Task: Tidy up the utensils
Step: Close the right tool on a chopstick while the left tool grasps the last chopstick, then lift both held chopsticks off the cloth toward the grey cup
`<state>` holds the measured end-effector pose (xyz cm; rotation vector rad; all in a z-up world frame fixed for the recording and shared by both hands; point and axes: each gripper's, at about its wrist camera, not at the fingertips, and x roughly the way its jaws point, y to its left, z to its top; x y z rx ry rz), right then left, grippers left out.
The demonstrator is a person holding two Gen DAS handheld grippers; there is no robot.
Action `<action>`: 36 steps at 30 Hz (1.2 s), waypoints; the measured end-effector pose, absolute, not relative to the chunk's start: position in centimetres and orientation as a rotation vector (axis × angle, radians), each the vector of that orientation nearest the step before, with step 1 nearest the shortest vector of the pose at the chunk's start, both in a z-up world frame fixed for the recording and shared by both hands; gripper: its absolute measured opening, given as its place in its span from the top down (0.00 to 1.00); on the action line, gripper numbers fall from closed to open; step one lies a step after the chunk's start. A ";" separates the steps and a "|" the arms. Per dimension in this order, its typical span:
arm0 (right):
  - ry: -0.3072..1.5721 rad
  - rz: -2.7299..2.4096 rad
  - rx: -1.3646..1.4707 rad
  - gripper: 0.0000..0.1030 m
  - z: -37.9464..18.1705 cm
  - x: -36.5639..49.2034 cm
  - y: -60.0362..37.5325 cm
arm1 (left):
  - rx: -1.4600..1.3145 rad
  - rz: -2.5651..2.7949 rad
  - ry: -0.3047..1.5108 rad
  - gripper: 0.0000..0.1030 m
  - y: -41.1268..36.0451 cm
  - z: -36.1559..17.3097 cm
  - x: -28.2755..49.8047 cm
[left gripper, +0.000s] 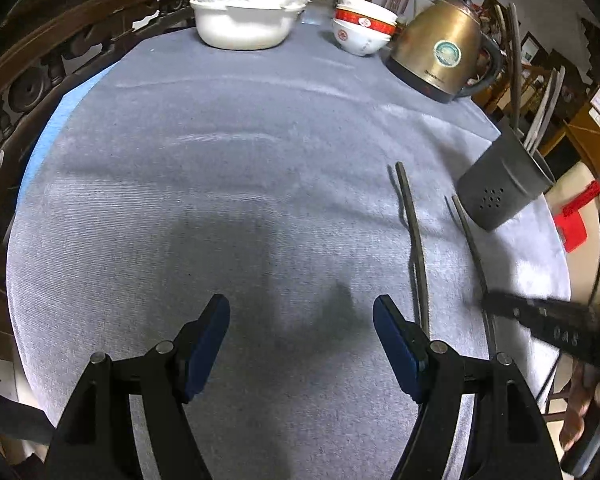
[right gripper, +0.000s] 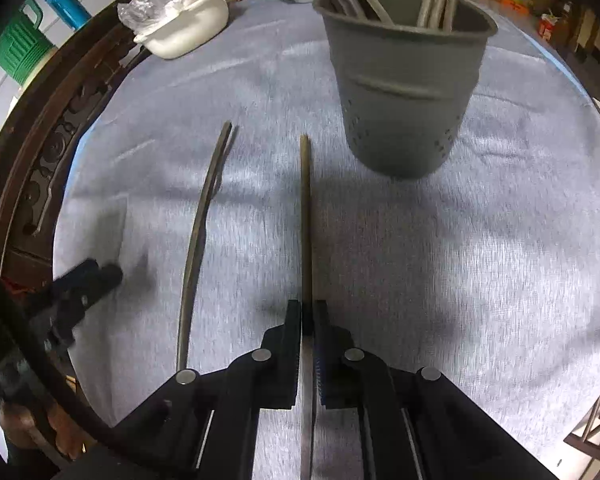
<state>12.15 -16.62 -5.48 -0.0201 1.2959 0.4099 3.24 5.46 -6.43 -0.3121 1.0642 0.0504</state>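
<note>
two dark chopsticks are out of the grey holder point(right gripper: 404, 92) at this moment. one chopstick point(right gripper: 306, 216) runs up the centre of the right wrist view, its near end clamped between the closed right tongs point(right gripper: 309, 314); its far tip points toward the holder's base in the upper middle of the frame. whether it is clear of the worktop point(right gripper: 480, 240) cannot be told. the second chopstick point(right gripper: 200, 240) lies loose on the grey cloth, left of centre in that view, well apart from the holder.

left tongs point(left gripper: 301, 320) stand wide apart at the bottom of the left wrist view, over bare cloth, holding nothing.

holder stands upright at upper centre-right, already carrying several utensils. kettle point(left gripper: 440, 48), stacked bowls point(left gripper: 362, 28) and a white dish point(left gripper: 242, 24) sit along the far edge, not involved.

judgement: step in hand is the pick-up of the first loose chopstick. next move calls for lifting, tipping it toward vertical, and lowering it through the holder's rim without knocking the holder over.
</note>
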 end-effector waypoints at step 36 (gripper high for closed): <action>1.328 0.506 -0.110 0.92 -5.7 13.1 -19.1 | -0.170 -0.101 1.564 0.94 1.1 -7.2 11.9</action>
